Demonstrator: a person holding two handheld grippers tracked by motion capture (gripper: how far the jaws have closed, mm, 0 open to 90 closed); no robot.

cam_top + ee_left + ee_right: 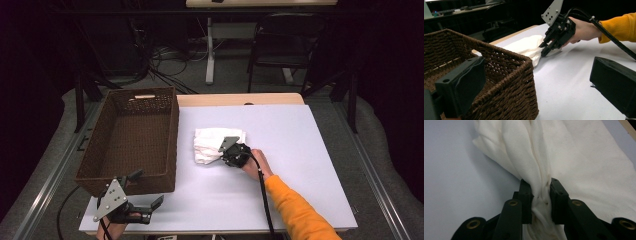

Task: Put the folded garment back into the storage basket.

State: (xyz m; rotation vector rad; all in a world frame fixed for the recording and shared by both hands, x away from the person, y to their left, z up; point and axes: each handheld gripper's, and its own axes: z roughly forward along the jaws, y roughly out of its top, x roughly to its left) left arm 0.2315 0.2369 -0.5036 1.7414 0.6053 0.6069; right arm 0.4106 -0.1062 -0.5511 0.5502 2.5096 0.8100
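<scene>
A crumpled white cloth (212, 142) lies on the white tabletop (285, 160), just right of a brown wicker basket (172, 135). My right gripper (224, 156) is at the cloth's near right edge and shut on a bunched fold of it. In the right gripper view the fabric (579, 157) is squeezed between the two pads (541, 192). The left gripper view shows that gripper (543, 50) biting the cloth (526, 47). My left gripper (146, 188) rests by the basket's near right corner, open with nothing between its jaws (536, 72).
The basket (506, 82) is empty and covers the table's left side. A hand in an orange sleeve (295, 210) comes in from the bottom right. A black chair (285, 45) and cables stand on the floor beyond the table.
</scene>
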